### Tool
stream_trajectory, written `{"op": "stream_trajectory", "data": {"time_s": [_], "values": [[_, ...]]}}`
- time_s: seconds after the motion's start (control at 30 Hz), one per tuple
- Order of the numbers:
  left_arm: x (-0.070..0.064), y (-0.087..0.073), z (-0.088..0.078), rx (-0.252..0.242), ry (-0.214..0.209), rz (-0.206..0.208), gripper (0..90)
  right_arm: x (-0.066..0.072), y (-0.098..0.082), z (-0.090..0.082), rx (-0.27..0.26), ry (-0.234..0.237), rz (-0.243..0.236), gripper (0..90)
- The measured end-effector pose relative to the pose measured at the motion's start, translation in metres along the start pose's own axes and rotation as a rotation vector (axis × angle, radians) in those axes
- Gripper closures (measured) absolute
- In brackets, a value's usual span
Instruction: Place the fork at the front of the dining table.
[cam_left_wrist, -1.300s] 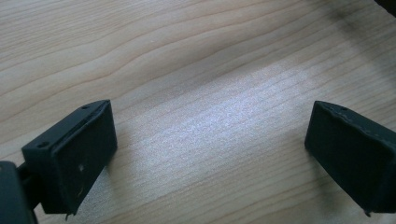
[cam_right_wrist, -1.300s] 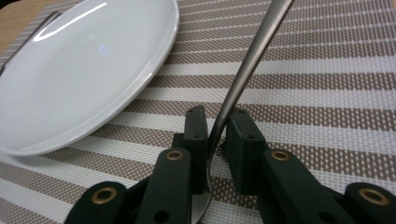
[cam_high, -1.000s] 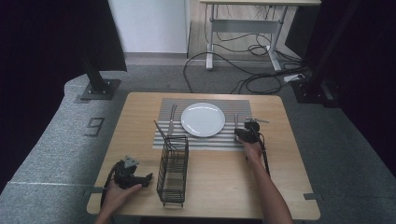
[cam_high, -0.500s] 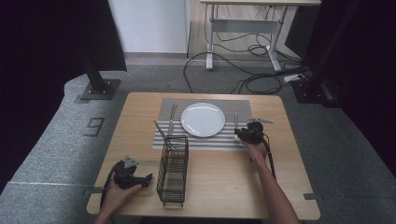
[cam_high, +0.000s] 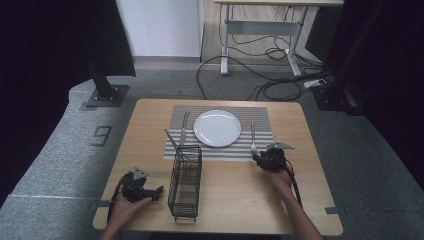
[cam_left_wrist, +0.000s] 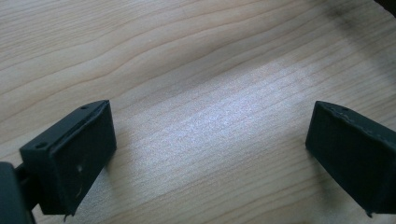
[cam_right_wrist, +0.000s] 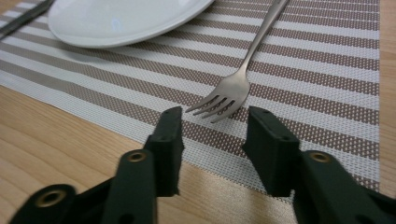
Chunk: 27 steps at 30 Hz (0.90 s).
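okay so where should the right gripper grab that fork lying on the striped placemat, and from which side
Probably the fork's thin handle, mid-length, rather than the tines that point at the right gripper. It lies flat on the placemat, so come from above, fingers astride the handle's narrow width. The plate lies close on one side, so keep that finger clear of its rim.

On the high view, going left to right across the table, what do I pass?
Left hand-held gripper → black wire basket → round white plate → silver metal fork → right hand-held gripper.
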<state>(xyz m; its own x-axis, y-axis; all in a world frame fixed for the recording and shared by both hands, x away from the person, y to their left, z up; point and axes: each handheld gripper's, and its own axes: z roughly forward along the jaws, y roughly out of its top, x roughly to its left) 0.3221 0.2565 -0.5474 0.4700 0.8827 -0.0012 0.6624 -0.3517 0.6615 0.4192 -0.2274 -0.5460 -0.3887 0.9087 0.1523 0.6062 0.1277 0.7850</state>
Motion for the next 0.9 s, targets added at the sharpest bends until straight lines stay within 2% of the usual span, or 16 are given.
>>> {"op": "stream_trajectory", "data": {"time_s": [0.13,0.33,0.5,0.6,0.7,0.83,0.9], "values": [[0.0,0.0,0.0,0.0,-0.001,0.001,1.4,-0.001,0.0,0.005,-0.014,-0.005,0.014,68.3],[0.0,0.0,0.0,0.0,-0.001,0.001,1.4,-0.002,0.006,0.012,-0.025,-0.031,0.031,72.1],[0.0,0.0,0.0,0.0,-0.001,0.001,1.4,-0.005,0.009,0.017,-0.037,-0.041,0.039,72.2],[0.0,0.0,0.0,0.0,-0.001,0.001,1.4,-0.009,0.01,0.02,-0.04,-0.034,0.075,72.0],[0.0,0.0,0.0,0.0,-0.001,0.001,1.4,-0.01,0.013,0.021,-0.047,-0.044,0.076,71.7],[0.0,0.0,0.0,0.0,-0.001,0.0,1.4,-0.01,0.014,0.021,-0.054,-0.046,0.076,68.3],[0.0,0.0,0.0,0.0,-0.001,0.0,1.4,-0.01,0.014,0.02,-0.06,-0.049,0.082,63.6]]}}
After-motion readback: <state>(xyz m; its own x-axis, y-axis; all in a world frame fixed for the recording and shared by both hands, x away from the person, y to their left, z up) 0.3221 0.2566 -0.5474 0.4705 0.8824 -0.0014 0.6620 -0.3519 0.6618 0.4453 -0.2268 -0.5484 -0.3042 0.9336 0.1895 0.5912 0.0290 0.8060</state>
